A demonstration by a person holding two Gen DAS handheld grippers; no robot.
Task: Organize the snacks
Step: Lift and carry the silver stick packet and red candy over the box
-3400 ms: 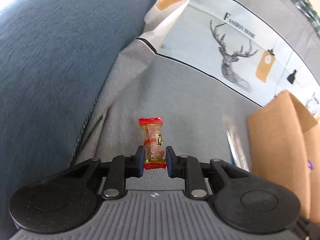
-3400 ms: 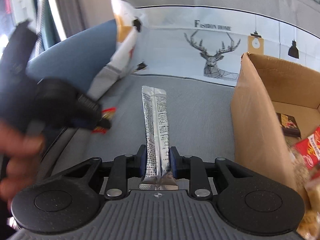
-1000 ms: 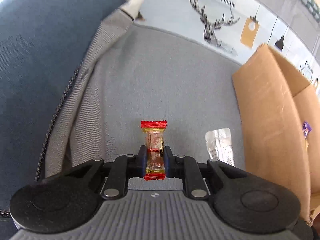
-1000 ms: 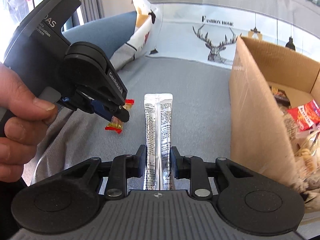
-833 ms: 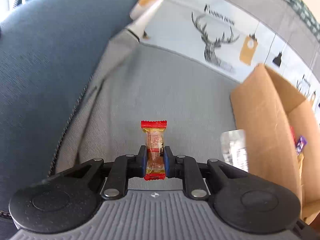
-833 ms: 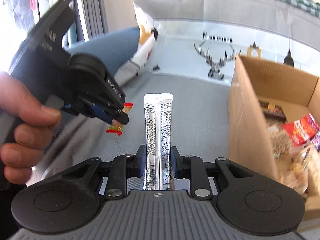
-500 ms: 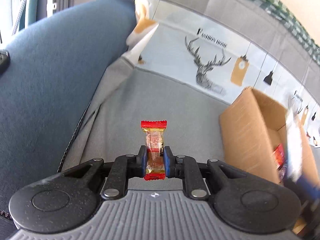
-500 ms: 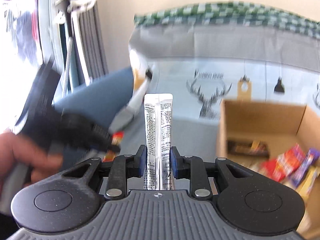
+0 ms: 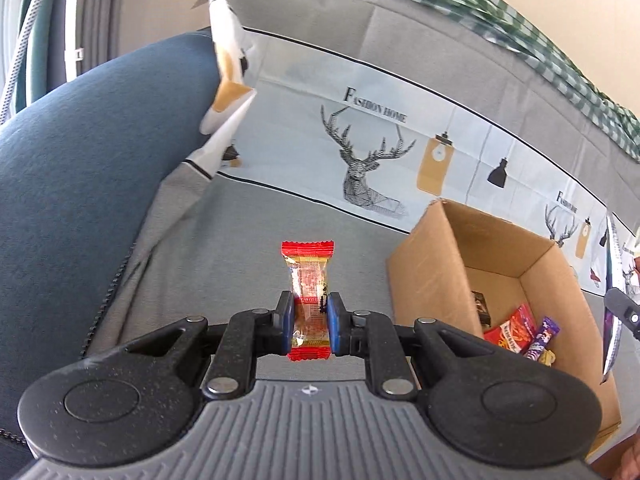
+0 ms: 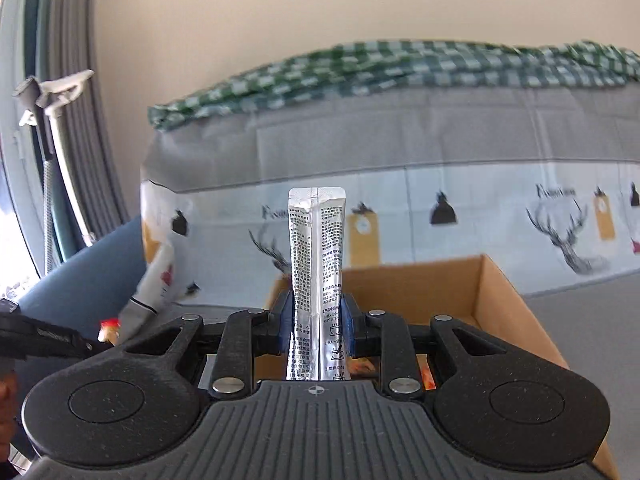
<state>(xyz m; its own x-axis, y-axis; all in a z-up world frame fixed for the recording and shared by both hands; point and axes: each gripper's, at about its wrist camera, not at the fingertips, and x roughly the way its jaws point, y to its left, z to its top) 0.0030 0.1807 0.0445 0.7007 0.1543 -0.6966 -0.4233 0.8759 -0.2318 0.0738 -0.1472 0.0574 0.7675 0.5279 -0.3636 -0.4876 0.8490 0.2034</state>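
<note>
My left gripper [image 9: 309, 322] is shut on a small red-ended candy [image 9: 308, 280], held in the air over the grey sofa seat [image 9: 248, 240]. To its right stands an open cardboard box [image 9: 432, 280] with several snack packs [image 9: 516, 330] inside. In the right wrist view my right gripper [image 10: 316, 322] is shut on a long silver sachet [image 10: 316, 248], held upright above the cardboard box [image 10: 492, 292]. The same sachet [image 9: 614, 280] and the right gripper's tip show at the far right edge of the left wrist view. The left gripper's tool [image 10: 44, 338] and the candy [image 10: 109, 330] appear at lower left.
A blue armrest [image 9: 80, 168] bounds the seat on the left. A deer-print cover [image 9: 372, 152] hangs over the sofa back, with a green checked cloth [image 10: 360, 72] on top. Curtains and a window [image 10: 48, 160] lie at far left.
Both grippers have risen. The right one swung to the right and tilted up, carrying the sachet over the box. The left one lifted the candy, bringing the box interior into view.
</note>
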